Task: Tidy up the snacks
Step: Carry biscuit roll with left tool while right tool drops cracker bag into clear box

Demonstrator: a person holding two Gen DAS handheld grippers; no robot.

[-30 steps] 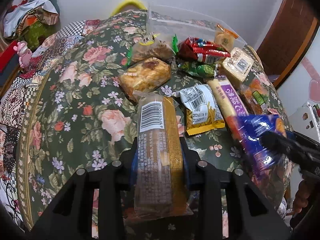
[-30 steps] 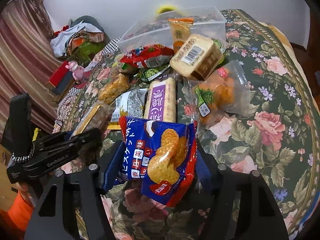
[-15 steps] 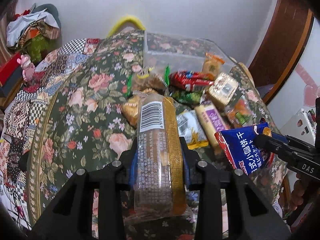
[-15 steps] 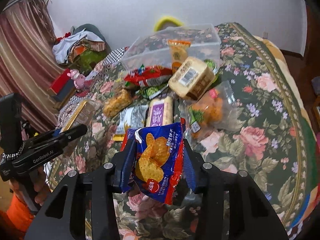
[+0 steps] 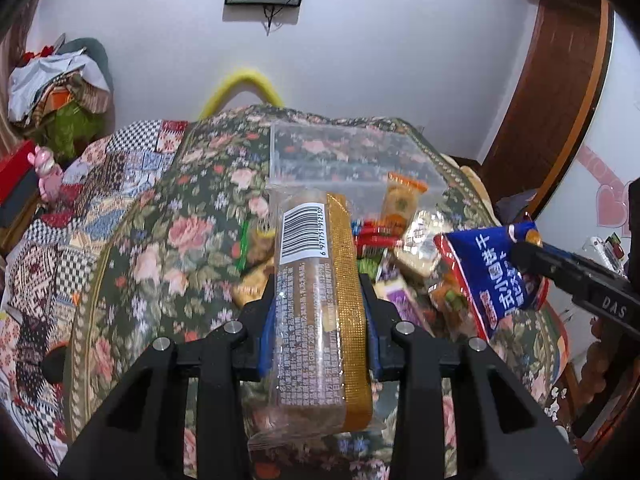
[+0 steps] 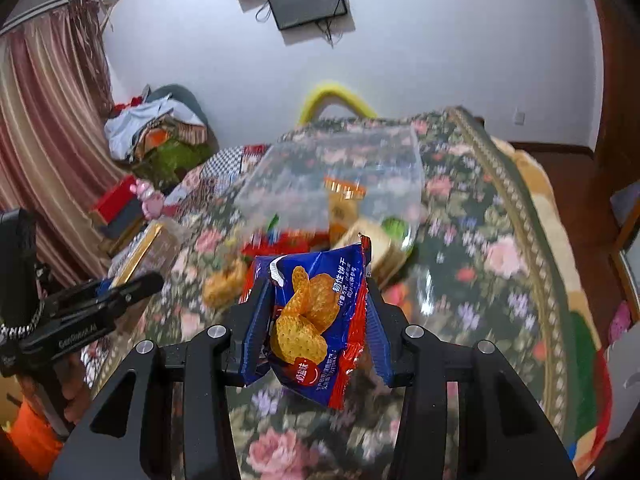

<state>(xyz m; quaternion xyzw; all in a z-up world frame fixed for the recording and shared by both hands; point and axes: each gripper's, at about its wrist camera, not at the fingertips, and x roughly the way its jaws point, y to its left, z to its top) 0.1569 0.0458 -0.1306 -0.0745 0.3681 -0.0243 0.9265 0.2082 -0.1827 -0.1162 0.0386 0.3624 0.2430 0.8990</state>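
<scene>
My left gripper [image 5: 318, 312] is shut on a long brown and gold snack pack [image 5: 316, 300] with a barcode, held above the floral table. My right gripper [image 6: 316, 312] is shut on a blue and red biscuit bag [image 6: 316, 320], also lifted off the table. The bag shows at the right of the left wrist view [image 5: 488, 272], and the left gripper shows at the left of the right wrist view [image 6: 120, 288]. A clear plastic box [image 5: 344, 160] stands at the far side of the table, also seen in the right wrist view [image 6: 340, 172]. Several loose snacks [image 5: 404, 240] lie in front of it.
The floral tablecloth [image 5: 168, 240] covers the table. An orange packet [image 5: 402, 196] leans on the box. A pile of clothes [image 5: 60, 88] and a pink toy [image 5: 46, 168] sit at the far left. A wooden door frame [image 5: 560, 100] is at the right.
Both grippers have risen and pulled back from the snack pile with their packs still held. The table and box now look farther away and lower in both views.
</scene>
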